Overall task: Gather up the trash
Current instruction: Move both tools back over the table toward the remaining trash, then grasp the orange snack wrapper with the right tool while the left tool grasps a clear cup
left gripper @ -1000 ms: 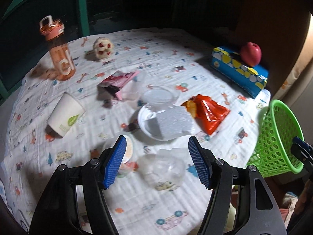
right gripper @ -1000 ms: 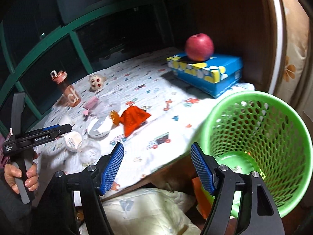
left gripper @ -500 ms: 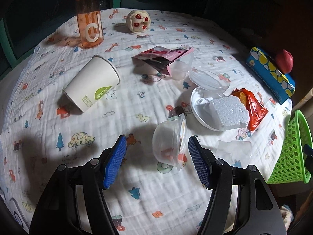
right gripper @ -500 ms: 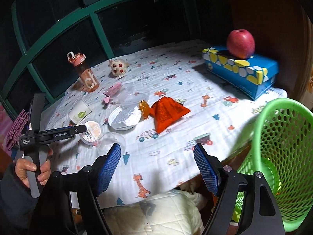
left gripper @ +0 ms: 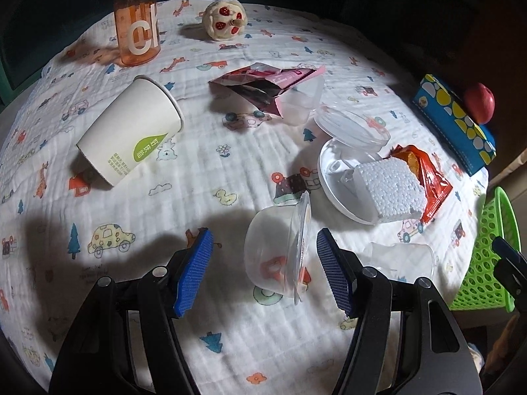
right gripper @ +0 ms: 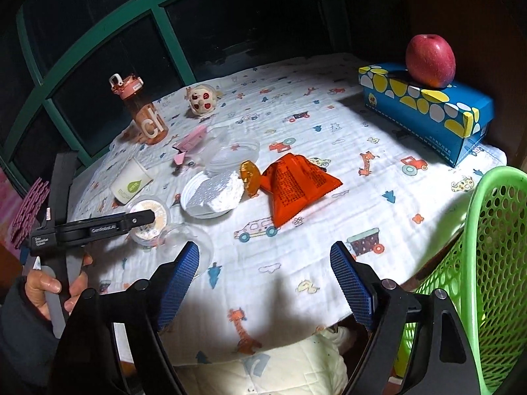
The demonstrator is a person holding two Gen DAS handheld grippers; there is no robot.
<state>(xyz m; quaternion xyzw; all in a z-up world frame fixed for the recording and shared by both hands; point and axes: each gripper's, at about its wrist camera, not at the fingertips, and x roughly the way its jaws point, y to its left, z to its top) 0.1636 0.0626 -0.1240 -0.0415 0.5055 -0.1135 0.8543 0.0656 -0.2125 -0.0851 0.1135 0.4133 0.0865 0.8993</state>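
A clear plastic cup (left gripper: pixel 276 250) with a printed lid lies on its side on the patterned tablecloth (left gripper: pixel 210 171). My left gripper (left gripper: pixel 263 275) hangs open just above the cloth. Its blue pads (left gripper: pixel 194 273) stand either side of the cup without touching it. Further out lie a tipped paper cup (left gripper: pixel 128 131), a pink wrapper (left gripper: pixel 263 85), an orange wrapper (left gripper: pixel 425 177) and a foam block (left gripper: pixel 388 191) on a white dish (left gripper: pixel 332 177). My right gripper (right gripper: pixel 263 283) hovers over the table's near edge, jaws opening, with nothing between them. The green basket (right gripper: pixel 494 263) stands to its right.
A second clear cup (left gripper: pixel 402 260) lies near the table edge and a clear lid (left gripper: pixel 349 128) beside the dish. An orange bottle (left gripper: pixel 136 23), a round toy (left gripper: pixel 224 19) and a blue tissue box (right gripper: pixel 425 112) with an apple (right gripper: pixel 429 61) stand at the back. A hand (right gripper: pixel 49 286) holds the left gripper.
My left gripper has dropped and moved in, so the lidded clear cup now lies between its pads. My right gripper has swung left, away from the basket and over the table edge, jaws wider.
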